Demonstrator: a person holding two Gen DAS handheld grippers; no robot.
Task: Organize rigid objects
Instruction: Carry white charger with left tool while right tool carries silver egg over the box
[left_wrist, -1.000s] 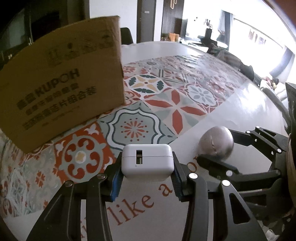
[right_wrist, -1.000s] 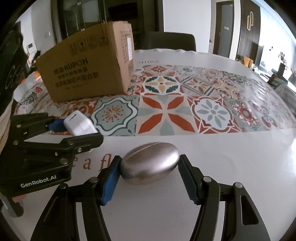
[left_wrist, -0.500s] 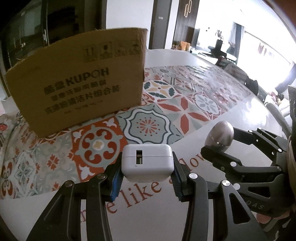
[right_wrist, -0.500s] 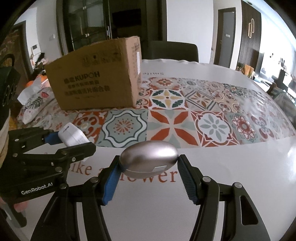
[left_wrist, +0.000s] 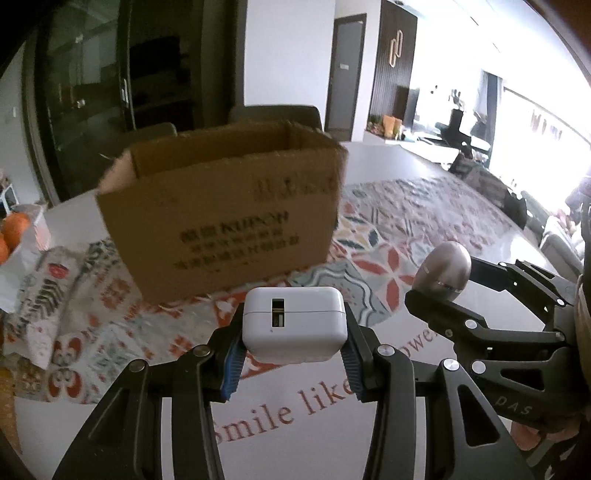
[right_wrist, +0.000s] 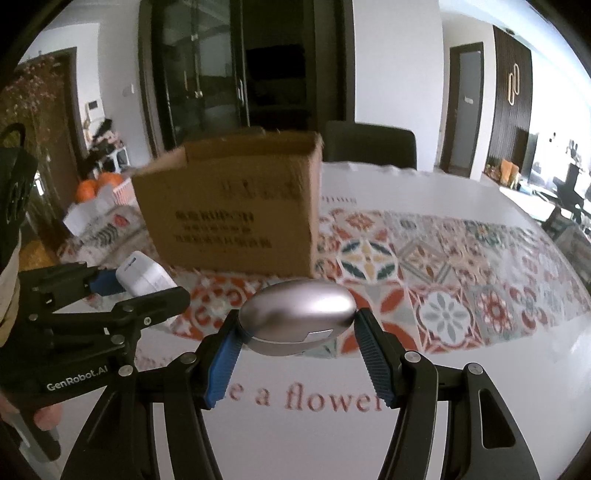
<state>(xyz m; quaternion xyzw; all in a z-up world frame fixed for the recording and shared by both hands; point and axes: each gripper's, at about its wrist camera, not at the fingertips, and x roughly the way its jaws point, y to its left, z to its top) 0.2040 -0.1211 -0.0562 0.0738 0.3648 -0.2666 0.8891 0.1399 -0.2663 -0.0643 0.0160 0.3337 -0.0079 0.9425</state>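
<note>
My left gripper (left_wrist: 293, 343) is shut on a white charger block (left_wrist: 294, 323) and holds it in the air above the table. My right gripper (right_wrist: 299, 334) is shut on a silver egg-shaped object (right_wrist: 297, 315), also lifted. An open brown cardboard box (left_wrist: 225, 206) stands ahead of both grippers on the patterned cloth; it also shows in the right wrist view (right_wrist: 236, 206). The right gripper with the silver object (left_wrist: 443, 269) shows at the right of the left wrist view. The left gripper with the charger block (right_wrist: 142, 275) shows at the left of the right wrist view.
A white table (right_wrist: 369, 424) with a tiled-pattern cloth (right_wrist: 443, 280) and printed red lettering lies below. Oranges (left_wrist: 11, 236) in a white bag and printed packaging (left_wrist: 48, 295) lie left of the box. Dark chairs (right_wrist: 369, 144) stand behind the table.
Both grippers have risen with their objects. The box's open top has come into view and the box now sits lower and more central in both views.
</note>
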